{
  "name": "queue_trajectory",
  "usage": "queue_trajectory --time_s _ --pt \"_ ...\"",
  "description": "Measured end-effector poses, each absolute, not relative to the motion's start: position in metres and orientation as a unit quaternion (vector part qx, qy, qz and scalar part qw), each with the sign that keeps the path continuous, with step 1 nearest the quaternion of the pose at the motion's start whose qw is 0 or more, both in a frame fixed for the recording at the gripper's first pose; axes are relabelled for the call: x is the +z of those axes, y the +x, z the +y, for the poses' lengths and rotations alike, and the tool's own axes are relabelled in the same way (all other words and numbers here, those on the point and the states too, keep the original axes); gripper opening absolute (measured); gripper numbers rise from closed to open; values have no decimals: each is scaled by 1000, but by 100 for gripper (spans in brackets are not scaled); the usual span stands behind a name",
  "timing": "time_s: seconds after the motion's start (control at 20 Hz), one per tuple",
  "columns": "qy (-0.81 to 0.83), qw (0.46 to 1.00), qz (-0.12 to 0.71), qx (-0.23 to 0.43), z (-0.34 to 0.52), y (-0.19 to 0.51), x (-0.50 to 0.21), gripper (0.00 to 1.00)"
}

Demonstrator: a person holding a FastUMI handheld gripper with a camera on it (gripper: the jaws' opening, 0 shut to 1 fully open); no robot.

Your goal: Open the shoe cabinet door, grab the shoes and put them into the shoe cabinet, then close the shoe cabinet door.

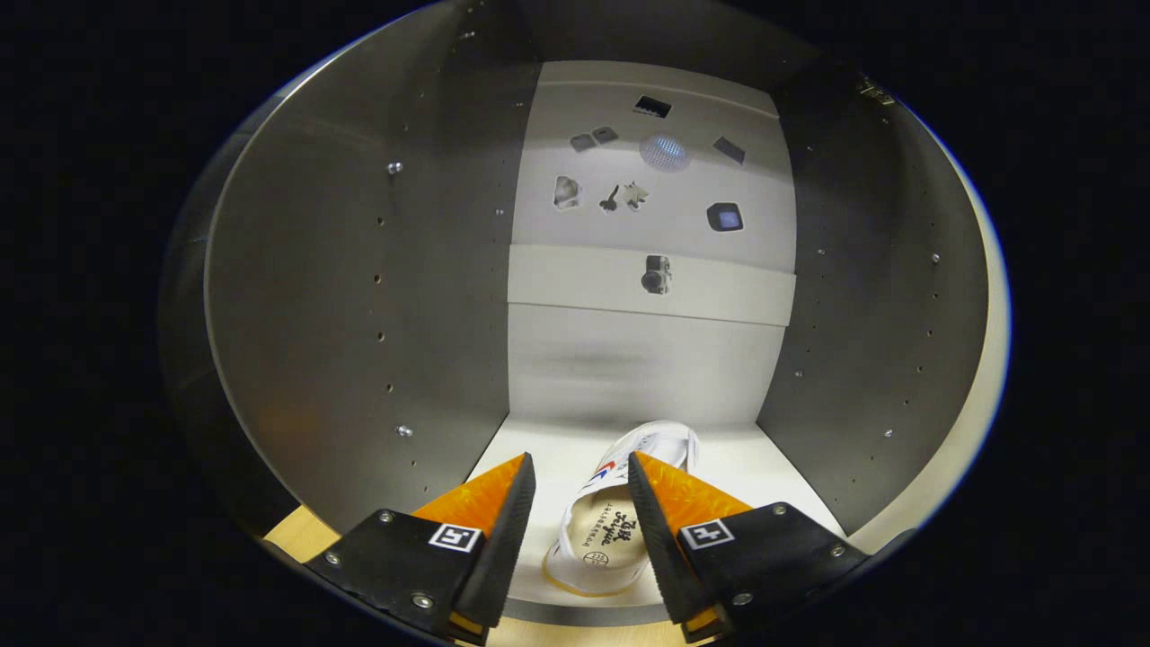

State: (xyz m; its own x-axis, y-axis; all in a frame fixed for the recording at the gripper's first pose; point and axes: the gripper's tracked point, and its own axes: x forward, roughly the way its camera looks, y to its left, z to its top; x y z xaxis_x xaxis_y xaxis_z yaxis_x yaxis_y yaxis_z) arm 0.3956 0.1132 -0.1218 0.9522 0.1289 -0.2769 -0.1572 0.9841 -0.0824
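One shoe (604,530) inside cabinet (359,296), heel partly hidden, gripper (581,476) fingers spread, released

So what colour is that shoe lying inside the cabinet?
White low-top shoe with a beige insole, seen in the gripper view, between the open gripper fingers.

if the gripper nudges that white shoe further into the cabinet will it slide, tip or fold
The white shoe lies flat on its sole on the smooth cabinet floor, so it would probably slide, not tip. Its open collar looks soft and may buckle under a push. The gripper is open, its fingers astride the heel.
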Motion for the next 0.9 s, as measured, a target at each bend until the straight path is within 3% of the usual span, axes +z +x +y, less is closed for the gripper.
queue_trajectory --time_s 0.4,0.9 --pt "-32 992 110 60 100 369 -92 85" --pt "-22 996 76 48 84 279 -45 93"
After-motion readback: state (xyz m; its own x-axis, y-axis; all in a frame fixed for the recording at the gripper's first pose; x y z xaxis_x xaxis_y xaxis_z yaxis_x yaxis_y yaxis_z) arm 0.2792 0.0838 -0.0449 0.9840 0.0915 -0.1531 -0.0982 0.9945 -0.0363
